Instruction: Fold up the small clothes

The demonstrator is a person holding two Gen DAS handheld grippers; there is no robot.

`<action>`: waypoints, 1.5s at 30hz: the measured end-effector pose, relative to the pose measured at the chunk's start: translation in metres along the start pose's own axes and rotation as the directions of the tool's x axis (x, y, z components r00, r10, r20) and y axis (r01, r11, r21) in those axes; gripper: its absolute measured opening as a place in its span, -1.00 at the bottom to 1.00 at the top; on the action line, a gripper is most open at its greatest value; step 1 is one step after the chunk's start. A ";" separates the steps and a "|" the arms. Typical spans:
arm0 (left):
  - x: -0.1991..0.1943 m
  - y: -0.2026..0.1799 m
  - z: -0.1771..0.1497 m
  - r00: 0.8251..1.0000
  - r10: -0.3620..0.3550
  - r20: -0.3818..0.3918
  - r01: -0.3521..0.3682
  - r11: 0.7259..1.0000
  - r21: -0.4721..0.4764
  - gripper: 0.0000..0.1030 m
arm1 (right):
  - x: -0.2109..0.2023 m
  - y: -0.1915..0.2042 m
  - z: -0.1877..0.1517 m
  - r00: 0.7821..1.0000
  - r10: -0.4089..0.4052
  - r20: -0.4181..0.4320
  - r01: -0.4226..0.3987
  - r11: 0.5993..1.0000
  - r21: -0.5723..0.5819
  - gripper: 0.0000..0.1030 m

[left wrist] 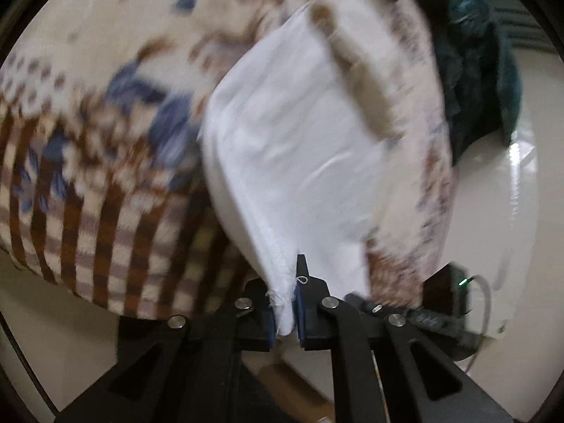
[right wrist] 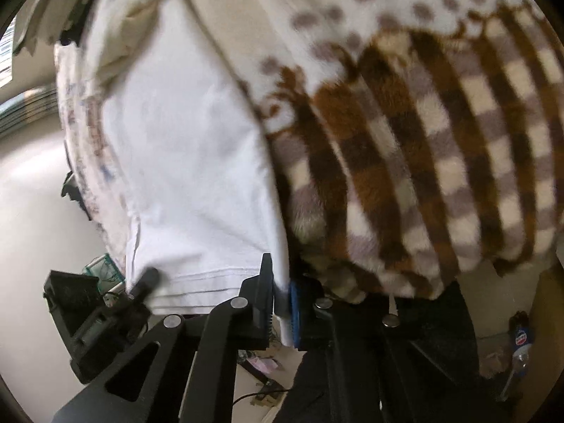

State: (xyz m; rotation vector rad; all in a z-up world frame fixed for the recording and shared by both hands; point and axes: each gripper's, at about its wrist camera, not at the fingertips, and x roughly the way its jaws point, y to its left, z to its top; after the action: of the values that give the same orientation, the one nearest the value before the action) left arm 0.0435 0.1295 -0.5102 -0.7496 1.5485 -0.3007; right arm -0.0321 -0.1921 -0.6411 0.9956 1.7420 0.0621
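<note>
A white garment [left wrist: 299, 141] lies spread on a patterned fleece blanket [left wrist: 88, 141]. My left gripper [left wrist: 287, 303] is shut on the garment's near hem corner, and white cloth bulges out between its blue pads. In the right wrist view the same white garment [right wrist: 183, 162] stretches away up the frame, and my right gripper [right wrist: 280, 303] is shut on its other near corner, with the stitched hem running left from the jaws. A beige band [left wrist: 356, 74] crosses the far part of the garment. The left gripper's body [right wrist: 102, 313] shows at the lower left of the right wrist view.
The blanket [right wrist: 440, 141] has brown checks, dots and blue motifs and drapes over the near edge. A dark teal garment [left wrist: 476, 70] lies at the far right. A pale glossy floor [left wrist: 500, 211] lies beyond. A bottle [right wrist: 521, 345] stands low on the right, and cables and clutter [right wrist: 261, 366] lie below.
</note>
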 end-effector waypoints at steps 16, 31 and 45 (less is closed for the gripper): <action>-0.035 -0.079 0.165 0.970 -0.185 0.158 0.183 0.983 0.024 -0.88 | -0.128 0.120 0.090 0.960 0.191 0.205 -0.178 0.981 -0.077 -0.92; 0.045 -0.067 0.336 0.965 -0.257 0.045 0.261 0.959 -0.110 0.34 | -0.102 0.207 0.303 0.938 0.119 0.327 -0.130 0.991 0.011 -0.91; 0.063 -0.089 0.329 0.995 0.101 -0.007 -0.097 0.972 0.212 0.36 | -0.095 0.185 0.309 0.953 0.014 0.304 0.000 0.999 -0.045 0.18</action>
State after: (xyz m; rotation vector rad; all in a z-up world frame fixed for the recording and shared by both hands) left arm 0.3869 0.1038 -0.5523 -0.5028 1.5370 -0.3916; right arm 0.3326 -0.2599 -0.6087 0.9262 1.4488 -0.0465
